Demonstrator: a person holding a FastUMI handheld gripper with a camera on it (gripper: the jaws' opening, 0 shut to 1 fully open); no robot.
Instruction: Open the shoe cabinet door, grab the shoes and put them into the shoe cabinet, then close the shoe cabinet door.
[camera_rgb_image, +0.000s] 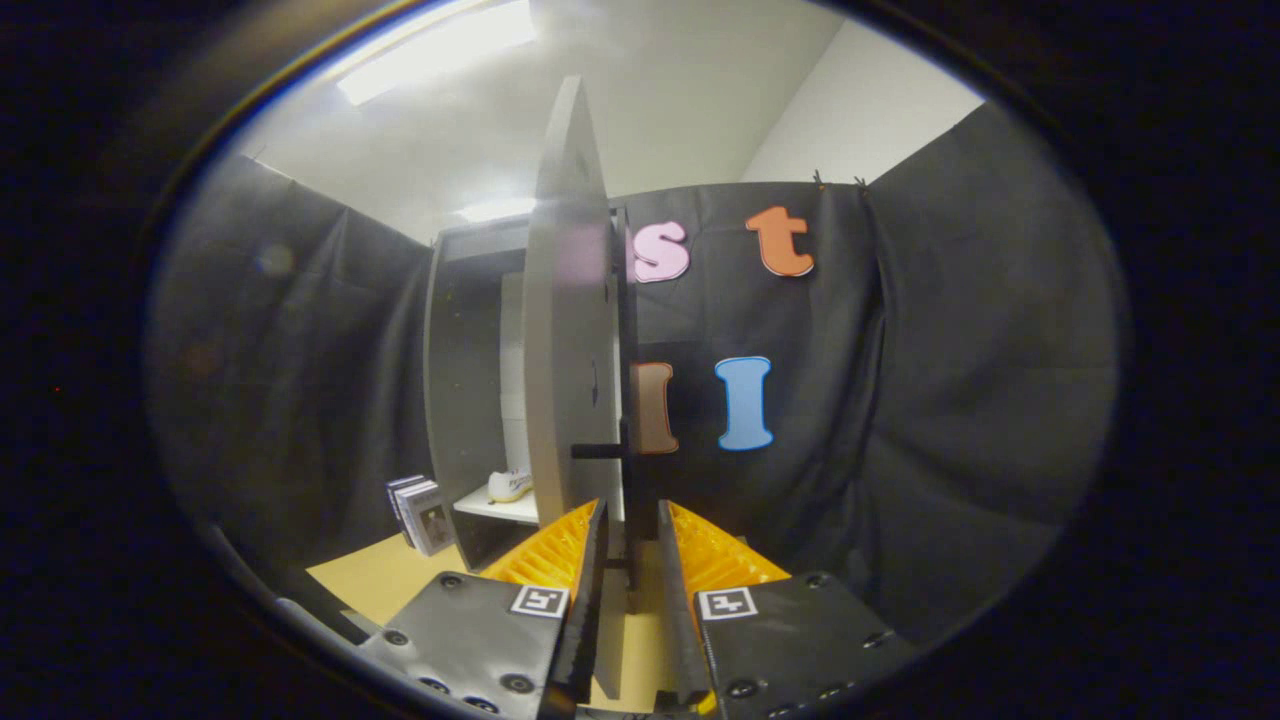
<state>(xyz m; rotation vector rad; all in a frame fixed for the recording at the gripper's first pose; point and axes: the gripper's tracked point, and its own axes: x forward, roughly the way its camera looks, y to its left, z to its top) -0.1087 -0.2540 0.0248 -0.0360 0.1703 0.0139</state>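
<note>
1. Straight ahead at twelve o'clock from the gripper (632, 560), the door (570, 330) stands edge-on; its long axis runs vertically, and its free edge points back toward the fingers.
2. Both fingers sit close on either side of the door's lower edge, one on each face. I cannot tell if they actually press on the panel or merely flank it.
3. A dark handle (600, 451) sticks out sideways from the door, just above and beyond the fingertips.
4. Off toward ten o'clock, past the door's left face, the cabinet (465, 400) is open. A pale shoe (510, 486) rests on its shelf (495, 506), so the loading looks done.
5. By my reckoning the remaining step is closing: the door must swing toward nine o'clock, onto the cabinet's opening.
6. Farther out at nine o'clock, a few books (420, 512) stand on the floor (380, 575) just beside the cabinet.
</note>
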